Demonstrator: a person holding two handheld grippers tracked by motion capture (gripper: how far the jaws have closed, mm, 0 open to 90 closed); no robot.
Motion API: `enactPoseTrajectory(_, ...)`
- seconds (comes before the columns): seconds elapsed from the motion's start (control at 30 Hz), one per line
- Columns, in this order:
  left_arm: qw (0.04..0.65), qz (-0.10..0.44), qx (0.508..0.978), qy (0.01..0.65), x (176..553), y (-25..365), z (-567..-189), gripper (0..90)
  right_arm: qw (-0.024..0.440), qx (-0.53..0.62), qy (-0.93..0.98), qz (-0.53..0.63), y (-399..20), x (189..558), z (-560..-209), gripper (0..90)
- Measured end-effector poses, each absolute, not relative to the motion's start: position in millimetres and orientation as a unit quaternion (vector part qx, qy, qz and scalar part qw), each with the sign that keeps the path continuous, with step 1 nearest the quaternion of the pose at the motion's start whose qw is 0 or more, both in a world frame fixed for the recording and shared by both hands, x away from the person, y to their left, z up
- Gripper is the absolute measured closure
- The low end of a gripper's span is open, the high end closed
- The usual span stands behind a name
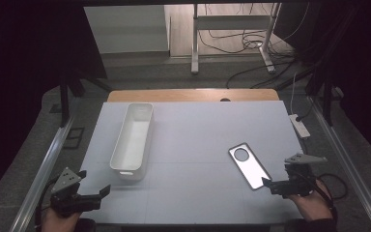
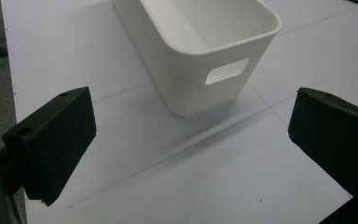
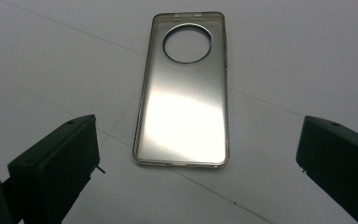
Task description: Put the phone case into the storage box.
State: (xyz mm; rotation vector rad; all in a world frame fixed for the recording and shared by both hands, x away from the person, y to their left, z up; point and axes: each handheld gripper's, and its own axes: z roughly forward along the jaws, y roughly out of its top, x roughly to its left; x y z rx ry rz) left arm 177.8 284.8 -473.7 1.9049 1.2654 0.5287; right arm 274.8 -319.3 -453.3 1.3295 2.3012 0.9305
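We see a clear, glossy phone case with a round camera cut-out lying flat on the white table top, toward its near right part. The right gripper sits just beside the case's near end; its jaws stand wide apart and hold nothing. In the right gripper view the case lies ahead of and between the two black jaws, cut-out end farthest away, with no contact.

A long white plastic bin with a slot handle stands on the left part of the table, well apart from the case. The left gripper rests near the table's near left corner, jaws likewise spread and empty. In the left gripper view the bin's handled end stands ahead of the jaws, untouched.
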Motion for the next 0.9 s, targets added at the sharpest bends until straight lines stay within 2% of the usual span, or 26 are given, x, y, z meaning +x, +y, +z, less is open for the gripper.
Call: enactPoseTrajectory(0.9,0.382,0.207,0.754,0.492,178.2,283.2,-473.9,2.3,0.156,0.466,0.815,0.309,-311.4,305.3,-457.6,0.0)
